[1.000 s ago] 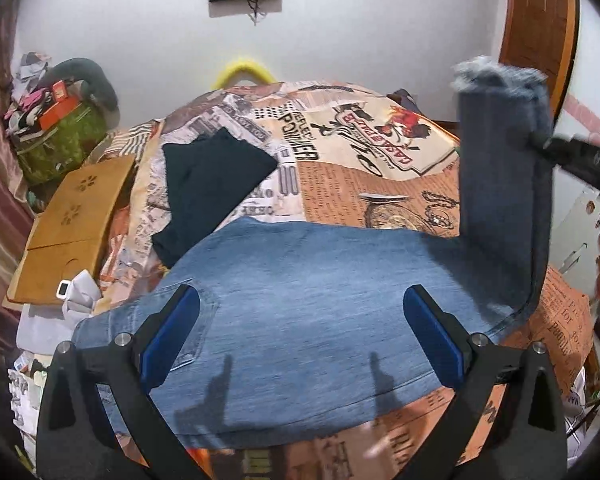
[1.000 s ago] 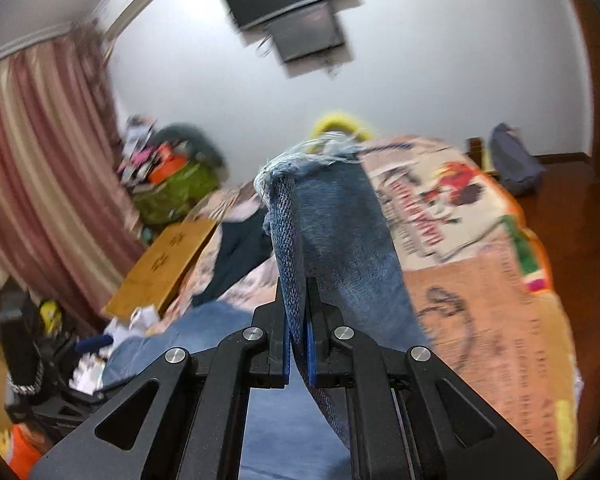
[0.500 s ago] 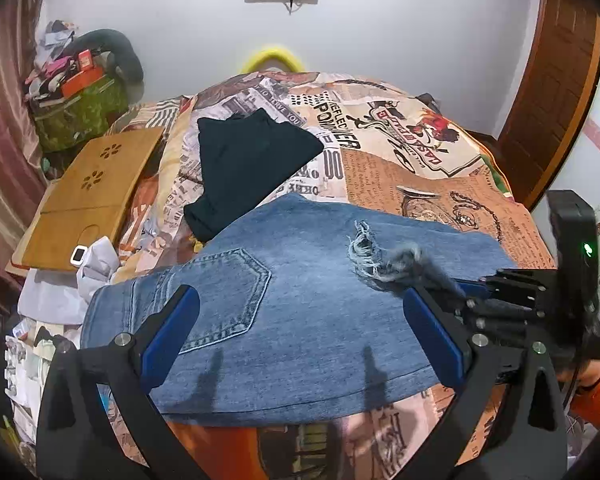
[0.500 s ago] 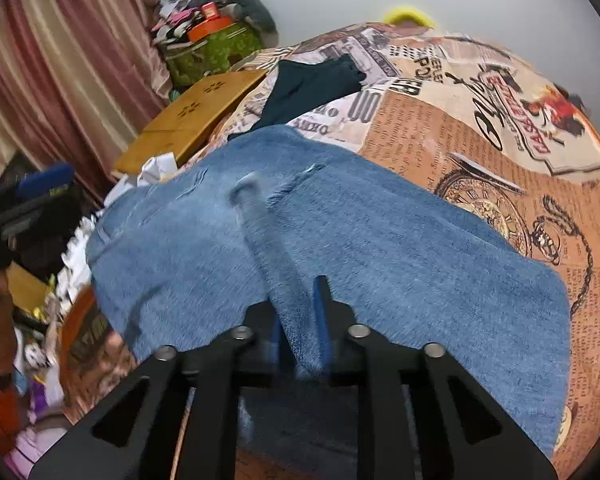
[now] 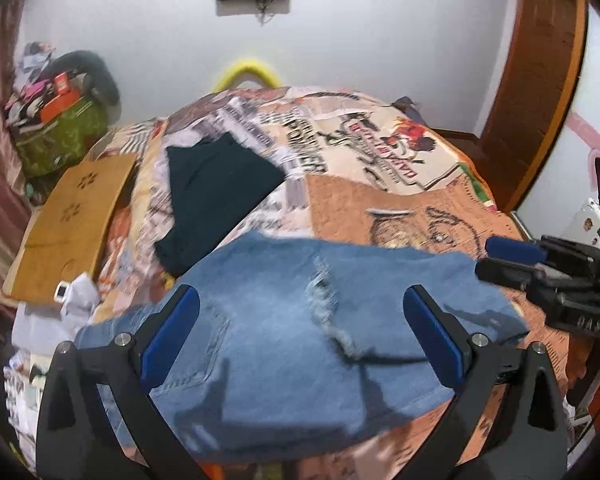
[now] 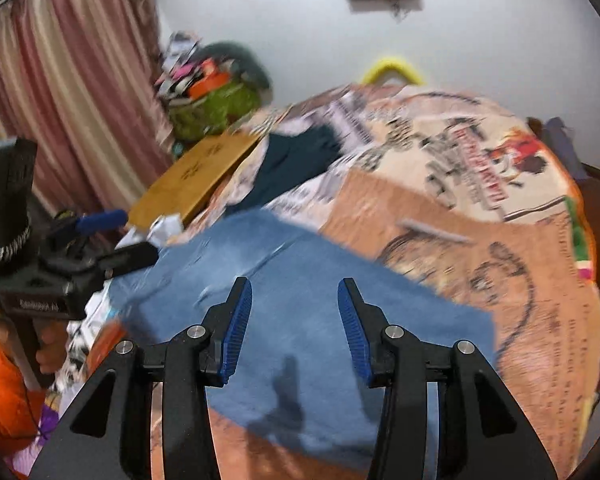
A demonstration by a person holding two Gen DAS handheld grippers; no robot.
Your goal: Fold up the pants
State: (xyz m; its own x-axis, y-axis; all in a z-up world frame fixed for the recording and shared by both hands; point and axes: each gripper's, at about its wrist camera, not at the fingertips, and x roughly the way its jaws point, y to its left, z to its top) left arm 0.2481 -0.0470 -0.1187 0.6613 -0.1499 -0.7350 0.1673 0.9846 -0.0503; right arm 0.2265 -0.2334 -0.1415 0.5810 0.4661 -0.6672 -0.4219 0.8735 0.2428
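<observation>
Blue jeans [image 5: 284, 332] lie folded at the near edge of a bed [image 5: 384, 196] with a newspaper-print cover, while both the left gripper [image 5: 300, 336] and right gripper [image 6: 296, 328] hover above them, released, in a white-walled room with a striped curtain [image 6: 68, 92].

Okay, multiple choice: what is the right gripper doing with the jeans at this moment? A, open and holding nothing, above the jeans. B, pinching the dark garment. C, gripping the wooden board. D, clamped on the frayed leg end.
A: the right gripper has its blue pads spread apart with only air between them, and the jeans lie flat on the bed beneath it.
</observation>
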